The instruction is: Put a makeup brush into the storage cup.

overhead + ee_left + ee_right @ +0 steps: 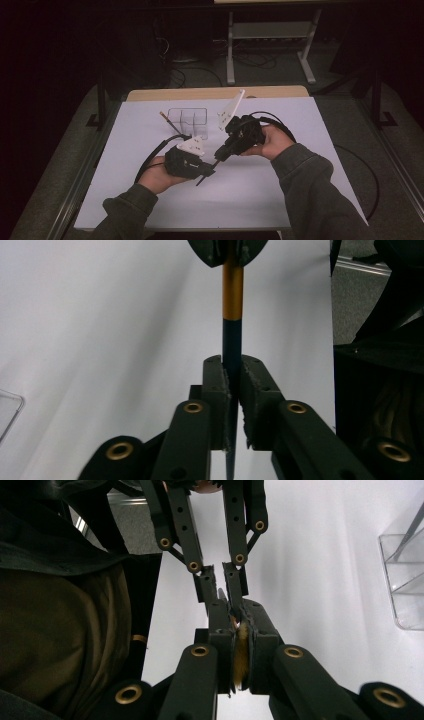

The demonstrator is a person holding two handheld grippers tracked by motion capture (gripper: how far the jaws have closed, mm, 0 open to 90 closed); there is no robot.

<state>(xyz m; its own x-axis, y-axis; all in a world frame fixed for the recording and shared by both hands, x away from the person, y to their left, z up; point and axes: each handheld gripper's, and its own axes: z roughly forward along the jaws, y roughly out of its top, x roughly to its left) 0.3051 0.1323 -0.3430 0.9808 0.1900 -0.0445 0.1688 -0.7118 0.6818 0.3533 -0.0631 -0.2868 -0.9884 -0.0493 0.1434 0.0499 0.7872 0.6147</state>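
The high view looks forward and down from above the person's side onto the whole white table (150,140), fairly far off. The left gripper view sits close behind the left gripper (232,377) and faces along its jaws over the table. The right gripper view rides as close on the right gripper (240,625), facing it; both share the pen (232,305) between them.

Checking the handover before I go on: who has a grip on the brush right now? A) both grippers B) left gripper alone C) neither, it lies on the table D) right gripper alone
A: the left gripper is shut on the brush handle and the right gripper is shut on its other end.
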